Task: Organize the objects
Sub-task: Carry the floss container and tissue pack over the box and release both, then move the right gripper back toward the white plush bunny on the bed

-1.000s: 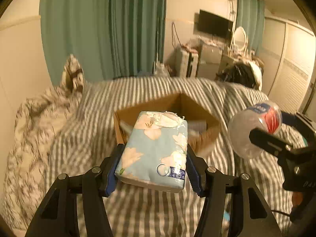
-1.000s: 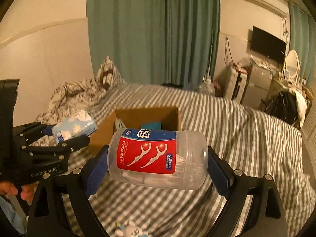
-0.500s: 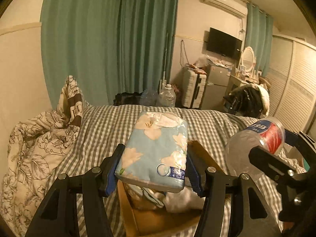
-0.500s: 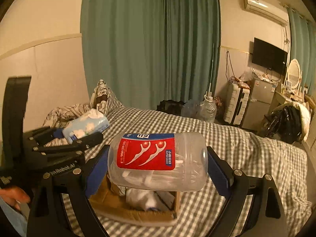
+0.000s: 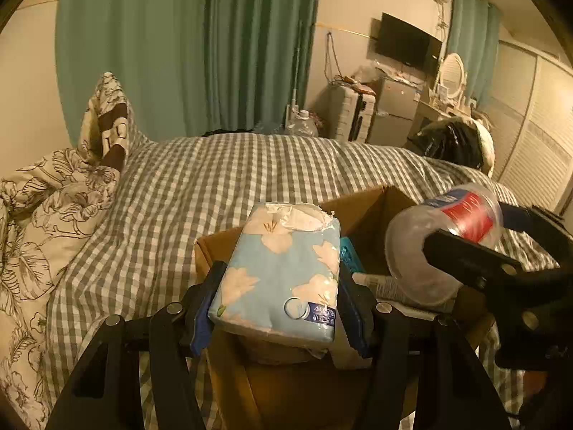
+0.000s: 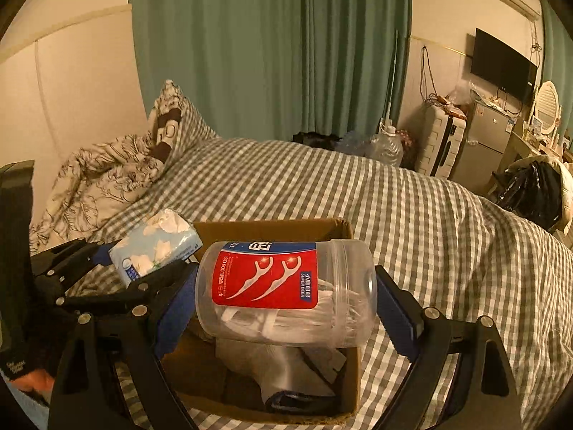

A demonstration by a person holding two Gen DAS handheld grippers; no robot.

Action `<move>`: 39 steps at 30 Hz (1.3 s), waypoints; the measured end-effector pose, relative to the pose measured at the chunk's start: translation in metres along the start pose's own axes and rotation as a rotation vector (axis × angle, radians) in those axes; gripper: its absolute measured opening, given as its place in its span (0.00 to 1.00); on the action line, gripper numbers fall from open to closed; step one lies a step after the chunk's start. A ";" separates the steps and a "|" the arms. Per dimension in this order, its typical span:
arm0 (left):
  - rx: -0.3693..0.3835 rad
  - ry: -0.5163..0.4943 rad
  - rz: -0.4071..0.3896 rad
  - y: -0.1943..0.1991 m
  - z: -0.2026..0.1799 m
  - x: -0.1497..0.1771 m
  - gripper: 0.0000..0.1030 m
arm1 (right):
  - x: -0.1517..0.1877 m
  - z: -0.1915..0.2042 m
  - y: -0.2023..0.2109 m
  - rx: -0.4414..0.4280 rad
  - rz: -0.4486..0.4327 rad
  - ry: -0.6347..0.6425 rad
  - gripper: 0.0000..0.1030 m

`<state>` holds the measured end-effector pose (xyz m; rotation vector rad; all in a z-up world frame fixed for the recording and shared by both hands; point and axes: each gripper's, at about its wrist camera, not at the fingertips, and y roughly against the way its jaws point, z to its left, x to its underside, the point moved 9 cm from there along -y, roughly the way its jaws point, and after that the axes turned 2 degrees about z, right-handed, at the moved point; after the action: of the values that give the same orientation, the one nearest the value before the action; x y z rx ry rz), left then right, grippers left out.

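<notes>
My left gripper (image 5: pixel 281 302) is shut on a light blue tissue pack (image 5: pixel 283 268) printed with white flowers, held above the near left corner of an open cardboard box (image 5: pixel 361 211). In the right wrist view that tissue pack (image 6: pixel 154 247) shows at the left. My right gripper (image 6: pixel 284 295) is shut on a clear plastic jar of floss picks (image 6: pixel 286 290) with a red label, lying sideways over the box (image 6: pixel 272 227). The jar (image 5: pixel 440 247) also appears at the right of the left wrist view. Inside the box lie a plastic bag and other items.
The box rests on a bed with a grey checked cover (image 6: pixel 429 222). A crumpled floral duvet (image 5: pixel 46 208) lies at the left. Green curtains, a suitcase (image 6: pixel 442 145), a small fridge, a TV and a black bag (image 6: pixel 530 193) stand beyond the bed.
Both grippers have moved forward and down, so the box is now directly beneath the tissue pack and the jar. Both grips are unchanged.
</notes>
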<state>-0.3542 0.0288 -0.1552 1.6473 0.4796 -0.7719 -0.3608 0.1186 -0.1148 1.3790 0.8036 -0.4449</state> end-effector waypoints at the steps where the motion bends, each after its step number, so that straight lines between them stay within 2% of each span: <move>1: 0.002 -0.002 0.002 -0.001 0.000 0.002 0.58 | 0.001 0.000 -0.003 0.002 0.004 -0.001 0.88; 7: 0.017 0.008 0.023 -0.004 0.001 0.008 0.58 | 0.004 0.000 -0.010 0.007 0.019 -0.008 0.88; 11: 0.021 0.006 0.023 -0.004 0.001 0.009 0.59 | 0.003 0.002 -0.008 -0.026 0.015 -0.018 0.89; 13: 0.019 0.006 0.024 -0.005 0.002 0.010 0.64 | 0.003 0.005 -0.003 -0.031 0.001 -0.012 0.91; 15: 0.008 0.010 0.025 -0.004 0.002 0.011 0.78 | 0.000 0.005 0.008 -0.019 -0.034 0.004 0.93; 17: -0.001 0.020 0.019 0.000 0.002 0.011 0.82 | -0.003 0.004 0.017 -0.013 -0.055 0.009 0.97; 20: 0.001 0.029 0.016 0.009 -0.001 0.009 0.83 | -0.006 -0.001 0.035 -0.011 -0.076 -0.015 0.97; 24: -0.007 0.047 -0.012 0.032 -0.005 0.001 0.93 | -0.011 -0.010 0.066 0.009 -0.099 -0.036 0.97; 28: -0.009 0.031 -0.049 0.062 -0.012 -0.003 0.94 | -0.013 -0.015 0.098 0.045 -0.119 -0.040 0.97; 33: -0.032 0.021 -0.095 0.103 -0.014 -0.006 0.96 | -0.009 -0.016 0.143 0.031 -0.152 -0.054 0.97; 39: -0.038 0.039 -0.148 0.149 -0.018 -0.006 1.00 | 0.005 -0.017 0.188 0.064 -0.179 -0.033 0.97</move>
<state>-0.2525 0.0138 -0.0456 1.6067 0.6460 -0.8350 -0.2289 0.1679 0.0113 1.3605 0.8960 -0.6361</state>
